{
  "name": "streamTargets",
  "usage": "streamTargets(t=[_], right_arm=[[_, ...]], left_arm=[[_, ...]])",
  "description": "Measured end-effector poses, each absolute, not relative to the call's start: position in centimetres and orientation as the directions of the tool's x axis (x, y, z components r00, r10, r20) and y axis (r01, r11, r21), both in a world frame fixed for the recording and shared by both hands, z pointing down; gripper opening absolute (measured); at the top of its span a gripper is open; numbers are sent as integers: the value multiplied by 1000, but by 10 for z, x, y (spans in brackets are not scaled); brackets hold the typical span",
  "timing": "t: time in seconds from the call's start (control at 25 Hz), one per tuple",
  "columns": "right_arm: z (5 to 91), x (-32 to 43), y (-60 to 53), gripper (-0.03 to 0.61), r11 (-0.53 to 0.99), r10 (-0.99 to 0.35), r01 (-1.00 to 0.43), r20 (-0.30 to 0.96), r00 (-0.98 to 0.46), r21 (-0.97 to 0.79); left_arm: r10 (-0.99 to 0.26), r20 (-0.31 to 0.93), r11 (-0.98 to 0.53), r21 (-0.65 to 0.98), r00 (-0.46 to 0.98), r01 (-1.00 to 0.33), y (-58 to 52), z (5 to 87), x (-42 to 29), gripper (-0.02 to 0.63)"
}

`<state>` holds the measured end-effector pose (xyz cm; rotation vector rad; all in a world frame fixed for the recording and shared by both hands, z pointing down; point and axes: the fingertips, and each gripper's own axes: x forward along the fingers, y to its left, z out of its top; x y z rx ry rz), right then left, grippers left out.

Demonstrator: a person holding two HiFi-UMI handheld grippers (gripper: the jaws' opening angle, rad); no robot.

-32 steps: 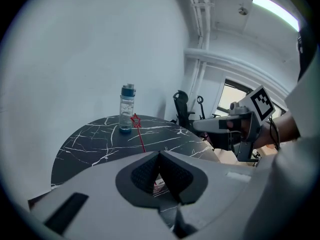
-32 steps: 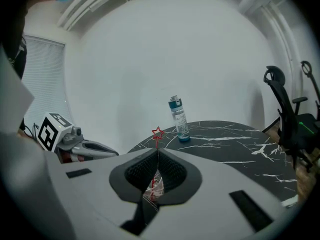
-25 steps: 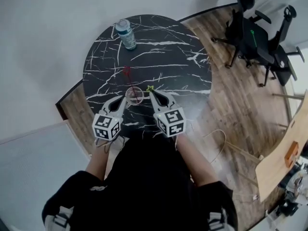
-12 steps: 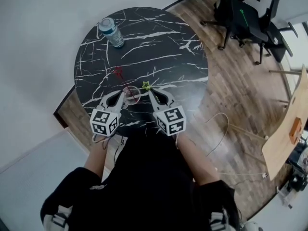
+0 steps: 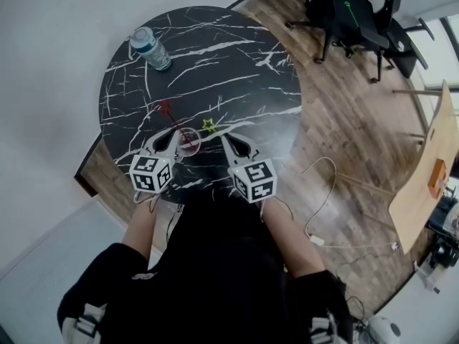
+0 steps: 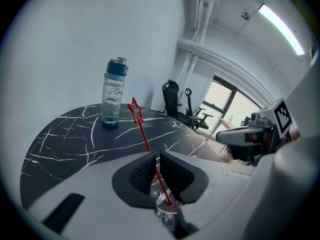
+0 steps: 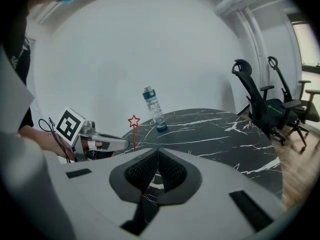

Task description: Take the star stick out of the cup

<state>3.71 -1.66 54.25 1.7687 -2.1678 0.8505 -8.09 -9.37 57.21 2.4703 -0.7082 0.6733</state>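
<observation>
Cup [image 5: 188,140] is clamped at the rim by left gripper [image 6: 156,171], right gripper [image 7: 158,169] is closed; light, thin star stick [image 6: 142,131] is best pinched mid-shaft.

Open tabletop [image 5: 229,70] lies between cup [image 5: 188,140] and bottle [image 5: 150,49].

A clear cup [image 5: 188,140] is standing upright near the front edge of the black marbled table [image 5: 215,56]. A thin red star stick [image 6: 145,140] is leaning inside it, its outlined star tilting up and away. A yellow-green star [image 5: 209,125] is showing just beside the cup.
</observation>
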Motion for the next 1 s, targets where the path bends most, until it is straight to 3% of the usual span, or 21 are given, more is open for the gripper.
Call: streamTargets(t=[0.16, 0.44, 0.84, 1.0], right_arm=[[543, 42, -13, -2, 89, -827, -953, 512, -233, -291], [545, 47, 0, -2, 68, -825, -956, 523, -215, -286], [540, 52, 1, -2, 61, -832, -962, 520, -196, -265], [540, 52, 3, -2, 67, -830, -964, 523, -196, -256]], left_arm=[[-324, 586, -744, 327, 742, -583, -95, 580, -77, 54], [-306, 580, -707, 392, 755, -588, -103, 590, -72, 81], [-276, 549, -689, 459, 789, -560, -108, 594, -66, 75], [-288, 538, -706, 439, 792, -555, -109, 592, -64, 11]])
